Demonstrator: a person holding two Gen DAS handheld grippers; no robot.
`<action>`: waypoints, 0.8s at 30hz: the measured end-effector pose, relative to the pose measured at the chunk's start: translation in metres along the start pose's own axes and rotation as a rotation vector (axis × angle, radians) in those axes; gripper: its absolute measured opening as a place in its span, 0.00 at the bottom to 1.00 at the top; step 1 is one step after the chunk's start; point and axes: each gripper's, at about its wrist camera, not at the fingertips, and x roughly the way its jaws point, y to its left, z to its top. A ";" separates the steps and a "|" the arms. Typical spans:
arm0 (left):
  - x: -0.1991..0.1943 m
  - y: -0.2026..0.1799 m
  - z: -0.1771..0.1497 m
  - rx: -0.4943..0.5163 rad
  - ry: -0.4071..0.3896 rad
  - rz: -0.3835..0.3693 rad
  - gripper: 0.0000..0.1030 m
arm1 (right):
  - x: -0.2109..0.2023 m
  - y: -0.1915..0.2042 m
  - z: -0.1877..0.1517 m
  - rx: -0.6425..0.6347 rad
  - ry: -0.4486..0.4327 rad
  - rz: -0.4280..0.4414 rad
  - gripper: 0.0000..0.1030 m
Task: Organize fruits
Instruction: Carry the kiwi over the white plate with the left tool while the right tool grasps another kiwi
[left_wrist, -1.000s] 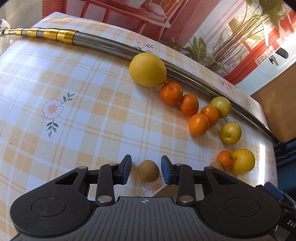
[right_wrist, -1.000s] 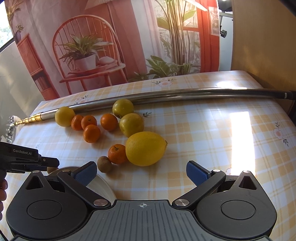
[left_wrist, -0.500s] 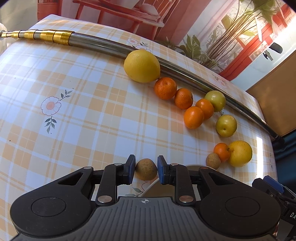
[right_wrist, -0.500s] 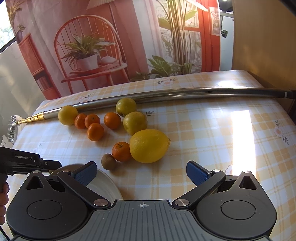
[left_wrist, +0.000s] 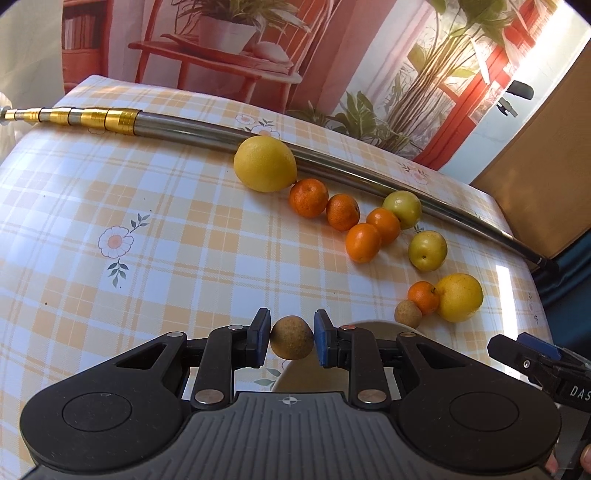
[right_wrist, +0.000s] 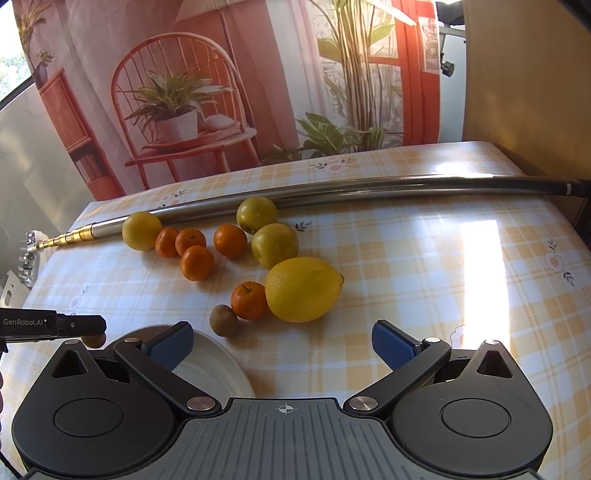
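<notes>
Checked tabletop (left_wrist: 177, 229): metal pole (left_wrist: 332, 162) at twelve o'clock, lemons, mandarins, green plums lined beneath. White plate (right_wrist: 214, 365) at six o'clock. Left tool (left_wrist: 291, 334) now closed on brown longan (left_wrist: 291, 336), lifted off the cloth since a second ago; probably plate-bound. Right tool (right_wrist: 284, 341) spread wide, empty.

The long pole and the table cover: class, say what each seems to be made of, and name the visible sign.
The long pole looks like polished metal, perhaps steel: it mirrors the light, and its narrow end has gold-coloured telescoping sections. The table cover looks like glossy plastic or oilcloth printed with checks and flowers: a sunlit patch glares off it. Neither can be told for certain by sight.
</notes>
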 end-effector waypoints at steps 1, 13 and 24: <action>-0.003 -0.002 -0.002 0.020 -0.007 0.001 0.26 | 0.000 0.000 -0.001 0.001 0.001 -0.001 1.00; -0.021 -0.024 -0.030 0.167 -0.057 -0.042 0.26 | -0.004 0.007 -0.005 -0.015 0.003 0.019 0.92; -0.020 -0.021 -0.041 0.161 -0.076 -0.055 0.26 | 0.009 0.017 -0.006 -0.047 0.066 0.112 0.42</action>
